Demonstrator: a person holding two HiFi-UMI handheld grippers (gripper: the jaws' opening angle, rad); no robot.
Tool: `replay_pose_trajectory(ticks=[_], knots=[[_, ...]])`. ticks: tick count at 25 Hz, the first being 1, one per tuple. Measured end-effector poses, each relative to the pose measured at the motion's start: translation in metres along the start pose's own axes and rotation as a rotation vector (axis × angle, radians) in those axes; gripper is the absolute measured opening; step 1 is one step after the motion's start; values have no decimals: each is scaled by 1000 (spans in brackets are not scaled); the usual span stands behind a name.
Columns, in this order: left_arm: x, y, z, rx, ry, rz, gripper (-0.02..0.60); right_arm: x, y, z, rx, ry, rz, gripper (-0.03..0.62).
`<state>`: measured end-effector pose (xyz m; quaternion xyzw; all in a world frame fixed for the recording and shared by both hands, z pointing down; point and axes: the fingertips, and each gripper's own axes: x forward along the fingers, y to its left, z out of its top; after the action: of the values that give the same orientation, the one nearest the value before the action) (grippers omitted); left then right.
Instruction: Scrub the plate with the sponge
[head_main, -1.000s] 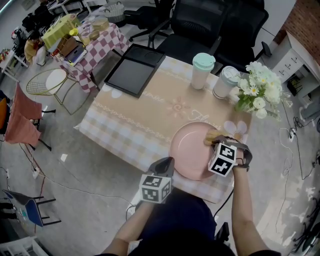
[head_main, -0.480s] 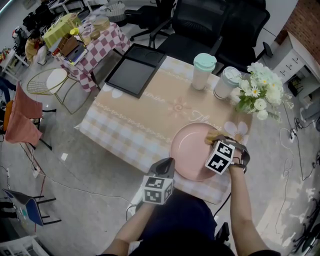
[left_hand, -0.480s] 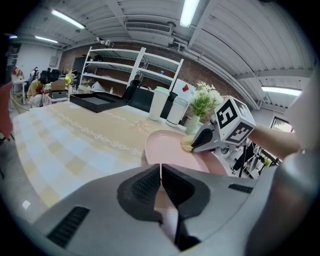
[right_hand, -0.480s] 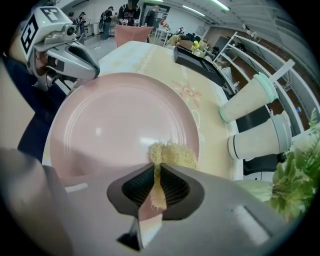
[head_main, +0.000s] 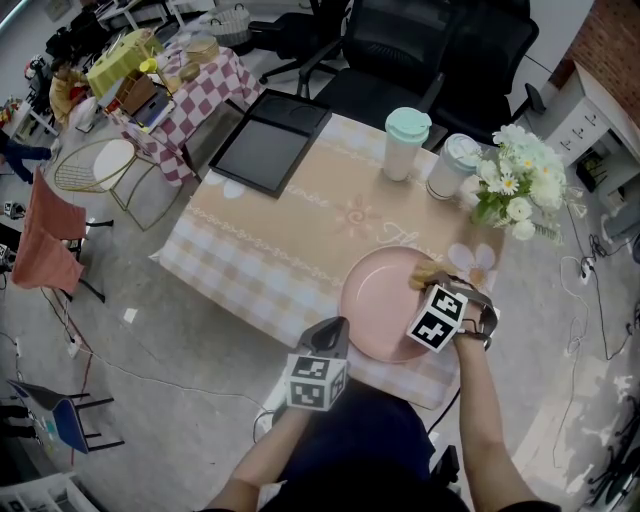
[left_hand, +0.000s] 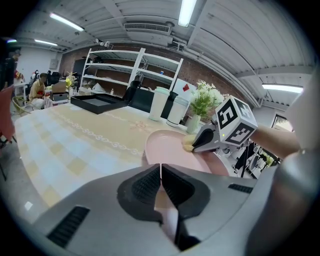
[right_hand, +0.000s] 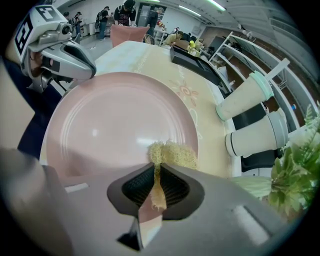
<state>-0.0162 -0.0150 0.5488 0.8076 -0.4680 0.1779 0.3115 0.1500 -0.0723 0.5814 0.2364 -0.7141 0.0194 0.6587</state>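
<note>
A round pink plate (head_main: 375, 300) lies at the near right of the table. My left gripper (head_main: 337, 325) is at its near left rim, shut on the plate's edge; pink rim shows between the closed jaws in the left gripper view (left_hand: 160, 172). My right gripper (head_main: 428, 283) is over the plate's far right side, shut on a frayed yellow sponge (head_main: 424, 272). In the right gripper view the sponge (right_hand: 175, 154) bulges out past the jaws and rests on the plate (right_hand: 115, 130). The left gripper (right_hand: 65, 50) shows across the plate.
A mint-lidded cup (head_main: 406, 140) and a second lidded cup (head_main: 450, 163) stand at the table's far side, beside white flowers (head_main: 515, 180). A black tray (head_main: 268, 140) lies at the far left corner. The table's near edge (head_main: 300, 318) runs just left of the plate.
The right gripper's body has swung slightly left over the plate while the sponge stays near the far right rim. The left gripper and the plate have barely moved.
</note>
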Motion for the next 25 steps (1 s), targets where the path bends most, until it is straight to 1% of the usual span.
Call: replay_pose_trajectory(ticks=[5,13,25], knots=[[-1,0,0,-3,-3,6,20,0,1,0,7,10,-12,38],[-1,0,0,2,-10,23,20,-2,5,-2,11,0,-37,38],[1,0,1,7,-12,24,20,-4,14,-6,22,-1,-36,38]])
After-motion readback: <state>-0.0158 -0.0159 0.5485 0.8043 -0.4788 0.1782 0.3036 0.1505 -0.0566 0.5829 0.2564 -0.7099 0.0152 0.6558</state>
